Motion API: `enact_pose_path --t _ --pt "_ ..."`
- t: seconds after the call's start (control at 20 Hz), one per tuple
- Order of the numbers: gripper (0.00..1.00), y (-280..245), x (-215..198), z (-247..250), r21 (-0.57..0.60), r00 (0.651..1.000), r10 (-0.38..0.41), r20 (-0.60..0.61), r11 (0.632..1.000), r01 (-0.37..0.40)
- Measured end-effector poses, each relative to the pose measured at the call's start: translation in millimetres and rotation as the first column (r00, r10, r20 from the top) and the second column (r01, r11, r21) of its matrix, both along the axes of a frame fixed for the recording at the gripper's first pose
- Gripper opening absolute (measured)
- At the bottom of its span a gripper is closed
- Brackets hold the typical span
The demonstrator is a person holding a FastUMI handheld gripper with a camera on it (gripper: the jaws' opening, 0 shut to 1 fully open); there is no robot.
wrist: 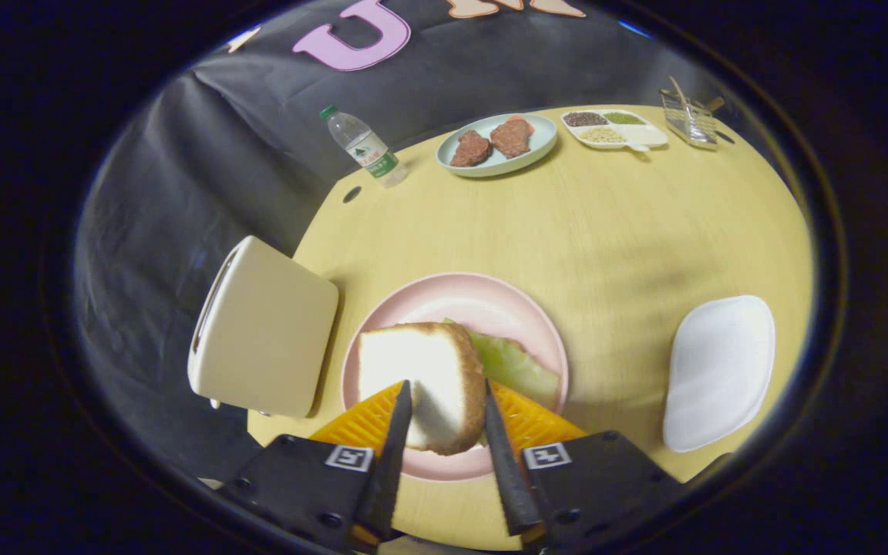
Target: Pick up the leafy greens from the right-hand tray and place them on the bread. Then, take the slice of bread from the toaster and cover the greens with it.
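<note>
Pink plate [525, 308]: gripper [445, 405] pinches bread slice [421, 378] over greens [517, 364]; off-centre release risks leaving greens exposed.

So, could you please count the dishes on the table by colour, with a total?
Pink round plate, beyond the tongs that grip the white bread slice: 1
Pale green round plate with meat pieces: 1
White dishes, flat tray and divided dish: 2
Total: 4

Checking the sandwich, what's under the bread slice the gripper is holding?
Leafy greens stick out beneath the bread slice over the pink plate. The gripper is shut on the slice; any bottom bread is covered.
</note>
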State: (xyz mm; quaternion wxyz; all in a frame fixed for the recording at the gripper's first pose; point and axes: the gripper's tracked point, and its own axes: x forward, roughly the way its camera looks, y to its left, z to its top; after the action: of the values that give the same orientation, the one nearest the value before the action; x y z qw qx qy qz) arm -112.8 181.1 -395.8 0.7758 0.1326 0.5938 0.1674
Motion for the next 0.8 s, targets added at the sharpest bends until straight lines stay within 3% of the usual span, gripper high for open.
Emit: enact_pose_path --t 0.3,0.55,0.7,0.8 --pt "1.00 -22.2 12.0 33.4 0.050 0.995 -0.014 0.097 0.999 0.009" --pt "1.00 -64.1 38.5 82.8 -0.009 0.944 0.039 0.327 0.999 -0.039" --pt "1.00 -92.9 58.4 115.6 -0.049 0.887 0.044 0.460 0.999 -0.025" --pt "1.00 -112.8 75.0 146.8 -0.071 0.823 0.040 0.567 0.997 0.001"
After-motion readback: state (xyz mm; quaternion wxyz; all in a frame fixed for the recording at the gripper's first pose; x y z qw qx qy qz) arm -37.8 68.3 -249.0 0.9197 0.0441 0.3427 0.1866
